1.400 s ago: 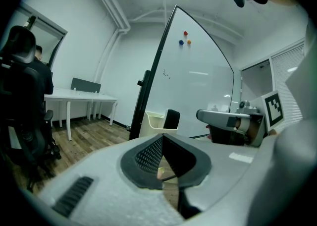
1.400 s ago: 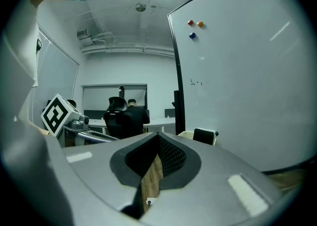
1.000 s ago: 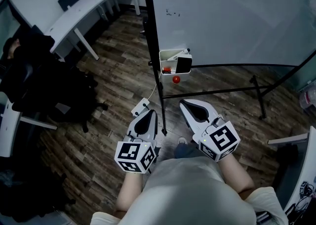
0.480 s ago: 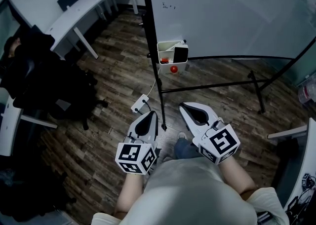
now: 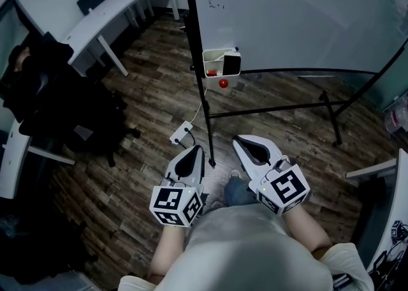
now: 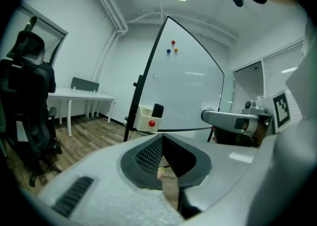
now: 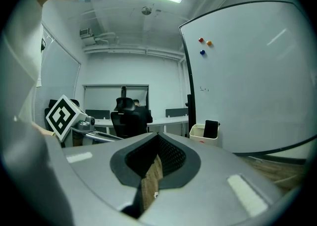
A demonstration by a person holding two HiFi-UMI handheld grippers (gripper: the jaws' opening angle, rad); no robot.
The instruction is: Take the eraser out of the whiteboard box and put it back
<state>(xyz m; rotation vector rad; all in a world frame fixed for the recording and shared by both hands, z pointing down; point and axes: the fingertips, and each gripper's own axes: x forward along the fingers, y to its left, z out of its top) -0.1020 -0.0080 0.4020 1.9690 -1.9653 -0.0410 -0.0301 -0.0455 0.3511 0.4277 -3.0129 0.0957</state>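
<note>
Whiteboard box (image 5: 215, 60), eraser (image 5: 232, 64) standing inside, sits further off than a second ago, left tongs (image 5: 194, 149) and right tongs (image 5: 237, 139) both closed tight, empty, so either pre-grab or post-return.

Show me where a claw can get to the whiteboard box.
Bare floor lies this side of the stand's lower bar, right of the power strip. Above the box the board face is bare, so coming in from above looks free. Crowded: the post flanks the box's left, the eraser fills its right.
</note>
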